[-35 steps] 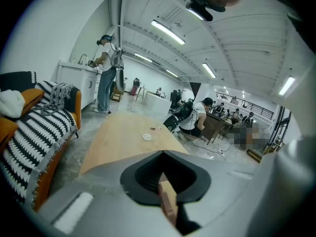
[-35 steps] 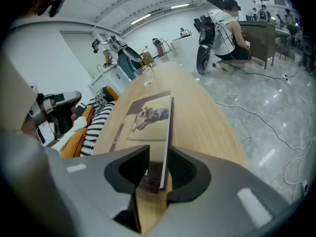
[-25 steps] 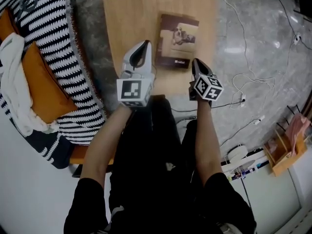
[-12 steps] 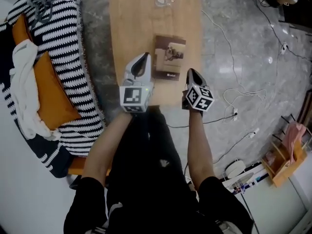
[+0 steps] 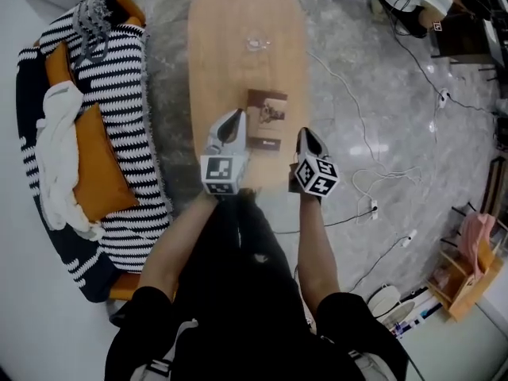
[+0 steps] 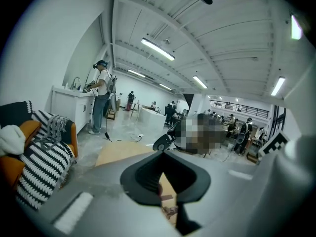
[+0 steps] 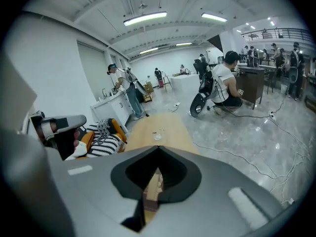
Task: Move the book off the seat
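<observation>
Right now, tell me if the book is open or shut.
Shut. The book lies flat on the wooden table with its picture cover facing up and no pages spread.

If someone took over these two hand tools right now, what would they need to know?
Left gripper: fingers shut, empty.
Right gripper: fingers shut, empty.
Both are held up by the near end of the wooden table, touching nothing.
Book: lies flat on the table, clear of both grippers.
Done: no book shows on the sofa.
Left: apparently nothing.

Matt wooden table (image 5: pixel 238 62), glossy stone floor (image 5: pixel 341 62), knitted throw (image 5: pixel 119 113), paper book (image 5: pixel 266 117)
</observation>
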Demonstrator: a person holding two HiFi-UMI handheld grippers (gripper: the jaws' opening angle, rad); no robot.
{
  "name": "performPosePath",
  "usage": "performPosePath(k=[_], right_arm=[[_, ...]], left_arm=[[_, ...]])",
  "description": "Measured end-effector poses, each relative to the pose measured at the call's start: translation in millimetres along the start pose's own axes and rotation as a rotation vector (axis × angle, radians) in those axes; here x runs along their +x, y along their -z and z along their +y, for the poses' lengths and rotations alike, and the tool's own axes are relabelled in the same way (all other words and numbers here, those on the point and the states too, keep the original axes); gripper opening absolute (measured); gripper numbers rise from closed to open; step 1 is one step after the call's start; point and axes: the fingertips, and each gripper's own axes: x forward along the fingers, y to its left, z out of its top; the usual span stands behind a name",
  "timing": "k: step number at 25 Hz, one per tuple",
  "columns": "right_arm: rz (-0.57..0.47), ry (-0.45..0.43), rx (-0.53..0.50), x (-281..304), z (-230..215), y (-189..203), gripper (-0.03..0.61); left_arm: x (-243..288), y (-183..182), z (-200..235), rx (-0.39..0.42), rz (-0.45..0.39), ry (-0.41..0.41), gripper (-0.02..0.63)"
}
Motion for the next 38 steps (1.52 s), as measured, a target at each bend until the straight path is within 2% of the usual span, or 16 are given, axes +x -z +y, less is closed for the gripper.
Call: performPosePath(k=[7, 11, 20, 26, 38], right_arm=[[-0.108, -0.017, -0.004, -61.3, 22.7, -52.1, 0.009], [-0.183, -0.042, -0.042, -95.2, 43.4, -86.3, 0.009], [-0.327, -0.110, -0.086, -156.5, 87.1, -150.1, 0.009], [-0.385, -0.148, -0.094, -187.6, 102.3, -168.7, 0.009], [-0.431, -0.158, -0.110, -210.9, 104.8, -174.5, 0.008]], left_arm=[[-31.0, -44.3, -27.4, 0.020, -0.051, -0.006, 0.006], [-45.4, -65.9, -37.8, 0.033, -0.083, -0.013, 0.006], [-69.0, -97.4, -58.8, 0.061, -0.131, -0.005, 0.005], [-76.5, -114.8, -72.4, 0.082, -0.167, 0.004, 0.006], [-84.1, -125.7, -89.1, 0.100, -0.202, 0.016, 0.005]])
